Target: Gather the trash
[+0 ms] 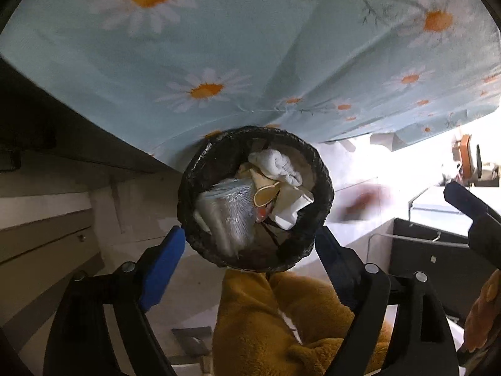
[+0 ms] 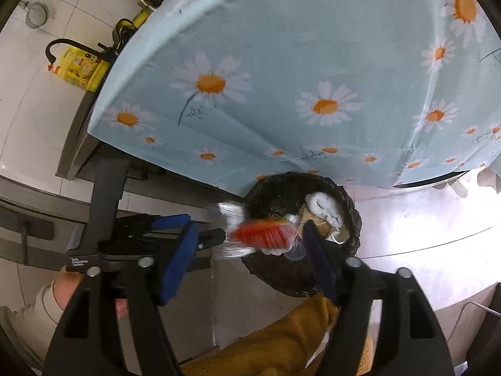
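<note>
A round trash bin (image 1: 188, 185) lined with a black bag stands on the floor against the daisy tablecloth. It holds crumpled white tissue (image 1: 277, 164), clear plastic (image 1: 225, 213) and paper scraps. My left gripper (image 1: 250, 253) is open and empty above the bin's near rim. In the right wrist view the bin (image 2: 272, 191) lies just ahead. A blurred red and silver wrapper (image 2: 263, 233) is in the air between my right gripper's open fingers (image 2: 250, 250), over the bin's rim. The left gripper (image 2: 175, 222) shows at the left there.
A table with a light blue daisy cloth (image 1: 250, 47) overhangs the bin. Yellow bottles (image 2: 81, 69) stand on the tiled floor at far left. Brown fleece clothing (image 1: 281, 322) fills the near bottom. A dark metal-framed box (image 1: 426, 244) is at right.
</note>
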A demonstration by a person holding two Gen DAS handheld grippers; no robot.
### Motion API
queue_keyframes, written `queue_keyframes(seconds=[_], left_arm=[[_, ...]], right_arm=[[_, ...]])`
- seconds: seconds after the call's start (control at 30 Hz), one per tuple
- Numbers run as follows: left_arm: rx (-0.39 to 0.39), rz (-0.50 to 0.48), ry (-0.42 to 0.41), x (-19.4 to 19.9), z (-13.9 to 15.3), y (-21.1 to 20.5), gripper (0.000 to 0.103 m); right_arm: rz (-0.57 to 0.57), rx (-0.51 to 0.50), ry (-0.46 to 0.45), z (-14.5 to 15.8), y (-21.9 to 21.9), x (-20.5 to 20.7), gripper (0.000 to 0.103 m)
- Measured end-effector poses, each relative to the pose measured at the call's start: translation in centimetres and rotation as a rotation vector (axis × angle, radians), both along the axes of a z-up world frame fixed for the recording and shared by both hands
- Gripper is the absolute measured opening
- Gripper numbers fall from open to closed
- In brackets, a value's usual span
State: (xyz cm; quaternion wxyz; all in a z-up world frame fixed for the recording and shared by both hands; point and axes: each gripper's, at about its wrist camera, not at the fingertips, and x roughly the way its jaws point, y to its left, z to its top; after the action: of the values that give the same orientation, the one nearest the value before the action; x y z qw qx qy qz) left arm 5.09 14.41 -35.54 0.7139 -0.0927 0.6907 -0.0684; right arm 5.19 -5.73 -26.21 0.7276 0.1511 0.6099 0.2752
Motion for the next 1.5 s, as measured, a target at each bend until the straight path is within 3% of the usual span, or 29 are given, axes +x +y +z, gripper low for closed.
queue_keyframes(seconds=[0.3, 0.47, 0.57, 0.77, 1.1, 1.33, 1.4, 1.5], left_arm=[[0.036, 0.065, -0.023, -1.8, 2.4, -0.2, 0.083], [0.063, 0.096, -0.069, -3.7, 5.5, -1.3, 0.083], [0.073, 0.127, -0.097, -4.7, 7.4, -1.4, 0.083], [0.105, 0.157, -0.210, -7.0, 12.6, -2.9, 0.083], [0.108, 0.149, -0.363, -10.2, 21.6, -6.3, 0.083], [0.107, 0.153, -0.495, -11.9, 27.2, -8.1, 0.084], [0.118, 0.156, -0.554, -12.7, 29.3, -8.6, 0.097], [0.095, 0.162, -0.606, -13.1, 31.4, -8.9, 0.096]], right_arm=[[0.018, -0.013, -0.053, 2.4, -2.0, -0.9, 0.071], [0.025, -0.010, -0.092, 4.6, -3.9, -1.9, 0.071], [0.029, 0.011, -0.127, 6.3, -5.4, -2.6, 0.078], [0.028, 0.029, -0.201, 9.3, -7.9, -3.8, 0.081], [0.005, 0.006, -0.356, 16.3, -12.1, -6.8, 0.098], [-0.025, 0.001, -0.468, 20.9, -14.4, -7.5, 0.098], [-0.030, -0.002, -0.514, 22.6, -14.8, -7.6, 0.098], [-0.039, -0.007, -0.555, 24.6, -15.1, -7.5, 0.098]])
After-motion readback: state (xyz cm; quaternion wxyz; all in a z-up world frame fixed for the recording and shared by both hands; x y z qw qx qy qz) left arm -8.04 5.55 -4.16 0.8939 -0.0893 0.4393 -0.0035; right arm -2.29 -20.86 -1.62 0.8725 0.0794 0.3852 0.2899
